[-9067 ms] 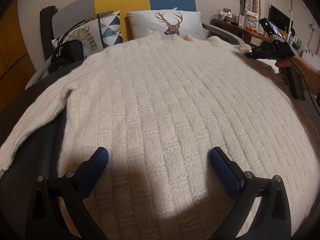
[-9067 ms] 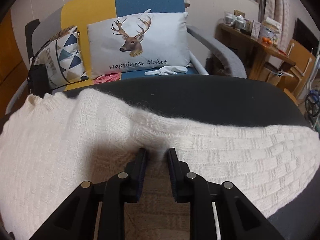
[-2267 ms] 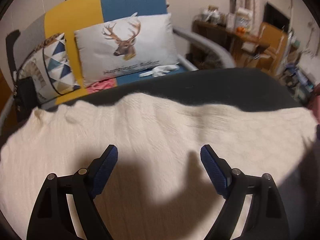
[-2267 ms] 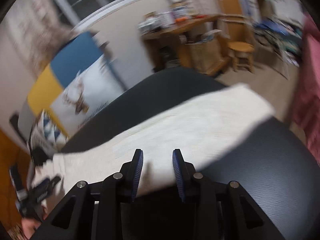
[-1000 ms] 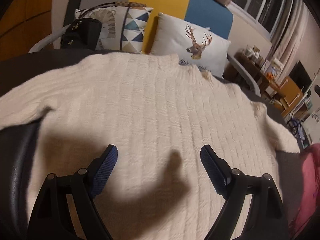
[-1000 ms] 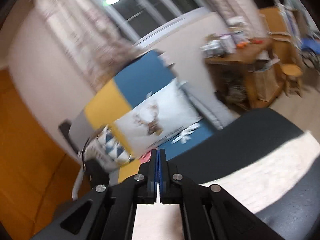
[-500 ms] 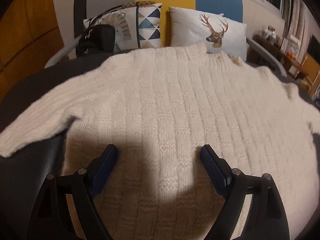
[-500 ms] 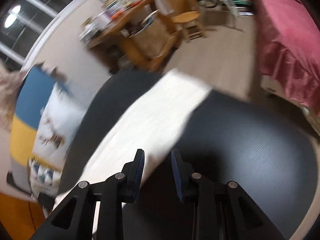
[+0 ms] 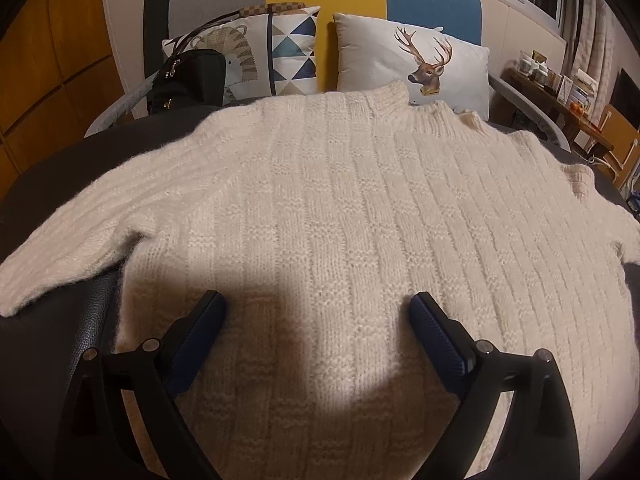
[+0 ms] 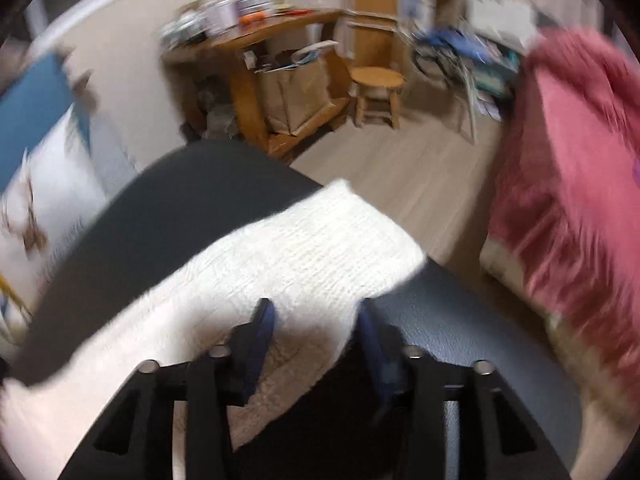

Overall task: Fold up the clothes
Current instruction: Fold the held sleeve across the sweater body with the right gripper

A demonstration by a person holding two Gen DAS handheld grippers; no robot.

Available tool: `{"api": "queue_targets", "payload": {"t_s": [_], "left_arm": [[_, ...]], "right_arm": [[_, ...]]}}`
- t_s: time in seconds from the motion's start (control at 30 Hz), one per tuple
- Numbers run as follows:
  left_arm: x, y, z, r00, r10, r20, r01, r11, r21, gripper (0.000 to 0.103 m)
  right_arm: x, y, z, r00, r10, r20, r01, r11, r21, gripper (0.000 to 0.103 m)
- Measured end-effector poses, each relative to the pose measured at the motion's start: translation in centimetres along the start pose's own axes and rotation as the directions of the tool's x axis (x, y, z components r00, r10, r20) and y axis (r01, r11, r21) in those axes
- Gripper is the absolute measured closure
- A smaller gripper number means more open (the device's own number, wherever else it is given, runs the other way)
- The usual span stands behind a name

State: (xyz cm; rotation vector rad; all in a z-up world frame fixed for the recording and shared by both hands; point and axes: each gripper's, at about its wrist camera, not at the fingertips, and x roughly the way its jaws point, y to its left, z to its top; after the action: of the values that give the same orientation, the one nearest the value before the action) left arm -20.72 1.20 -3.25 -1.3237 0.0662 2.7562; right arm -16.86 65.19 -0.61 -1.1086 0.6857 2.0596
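A cream knitted sweater (image 9: 360,200) lies flat on the black table (image 9: 48,320), collar toward the sofa and both sleeves spread out. My left gripper (image 9: 316,308) hovers over the sweater's lower body. Its jaws are opening wide and hold nothing; only the knit lies below them. In the blurred right wrist view, the right sleeve (image 10: 300,252) runs across the table (image 10: 180,200) to its corner. My right gripper (image 10: 314,320) is at the sleeve's near edge, jaws closing. The sleeve's edge sits between the fingers, and the pads do not press it.
Behind the table stands a sofa with a deer cushion (image 9: 420,68), a patterned cushion and a black handbag (image 9: 188,80). Past the table's corner are a wooden desk (image 10: 272,40), a stool (image 10: 376,88) and a pink bed cover (image 10: 572,168).
The right gripper swung down from facing the room to the sleeve end, and its jaws went from shut to parted. The left view turned to face the sweater's body squarely.
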Motion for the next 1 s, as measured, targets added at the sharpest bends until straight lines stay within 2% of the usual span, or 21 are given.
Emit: {"api": "queue_targets", "payload": {"t_s": [0.1, 0.2, 0.27, 0.37, 0.43, 0.53, 0.57, 0.67, 0.73, 0.8, 0.93, 1.0], "left_arm": [[0.1, 0.0, 0.0, 1.000, -0.008, 0.000, 0.008, 1.000, -0.001, 0.006], [0.2, -0.1, 0.0, 1.000, -0.015, -0.002, 0.015, 1.000, 0.003, 0.004], [0.2, -0.1, 0.0, 1.000, -0.018, -0.002, 0.018, 1.000, 0.002, 0.003], [0.2, 0.0, 0.0, 1.000, -0.024, -0.001, 0.024, 1.000, -0.002, 0.003], [0.1, 0.0, 0.0, 1.000, -0.030, 0.001, 0.030, 1.000, -0.007, 0.003], [0.0, 0.3, -0.1, 0.999, -0.052, 0.010, 0.052, 0.998, -0.024, 0.003], [-0.1, 0.5, -0.1, 0.998, -0.063, 0.015, 0.064, 0.997, -0.033, 0.003], [-0.3, 1.1, -0.1, 0.994, -0.100, 0.032, 0.102, 0.993, -0.065, 0.003], [-0.4, 1.4, -0.2, 0.992, -0.121, 0.041, 0.124, 0.989, -0.083, 0.003], [-0.5, 1.7, -0.2, 0.989, -0.138, 0.048, 0.142, 0.985, -0.096, 0.003], [-0.6, 1.9, -0.3, 0.986, -0.155, 0.056, 0.160, 0.981, -0.109, 0.003], [-0.6, 2.0, -0.3, 0.986, -0.158, 0.057, 0.164, 0.980, -0.111, 0.003]], "right_arm": [[-0.2, -0.3, -0.3, 0.993, 0.115, -0.009, -0.114, 0.990, 0.082, 0.093], [-1.6, 0.3, -0.8, 0.980, 0.197, 0.033, -0.199, 0.973, 0.116, 0.093], [-3.7, 1.9, -1.1, 0.964, 0.251, 0.084, -0.258, 0.962, 0.094, 0.093], [-8.6, 6.9, -1.8, 0.915, 0.375, 0.152, -0.380, 0.925, 0.004, 0.093], [-12.3, 11.3, -2.6, 0.870, 0.461, 0.174, -0.451, 0.887, -0.098, 0.093], [-18.9, 18.9, -5.8, 0.776, 0.607, 0.168, -0.555, 0.785, -0.274, 0.093], [-20.4, 21.4, -7.4, 0.756, 0.637, 0.150, -0.570, 0.753, -0.330, 0.093], [-23.7, 28.8, -12.4, 0.716, 0.692, 0.086, -0.578, 0.658, -0.483, 0.093], [-24.3, 32.1, -16.1, 0.716, 0.697, 0.041, -0.572, 0.618, -0.539, 0.093], [-23.7, 35.5, -19.8, 0.727, 0.687, -0.024, -0.575, 0.588, -0.568, 0.093], [-20.3, 39.8, -26.0, 0.773, 0.621, -0.132, -0.557, 0.565, -0.608, 0.093], [-18.3, 40.5, -27.7, 0.775, 0.605, -0.184, -0.576, 0.555, -0.600, 0.093]]}}
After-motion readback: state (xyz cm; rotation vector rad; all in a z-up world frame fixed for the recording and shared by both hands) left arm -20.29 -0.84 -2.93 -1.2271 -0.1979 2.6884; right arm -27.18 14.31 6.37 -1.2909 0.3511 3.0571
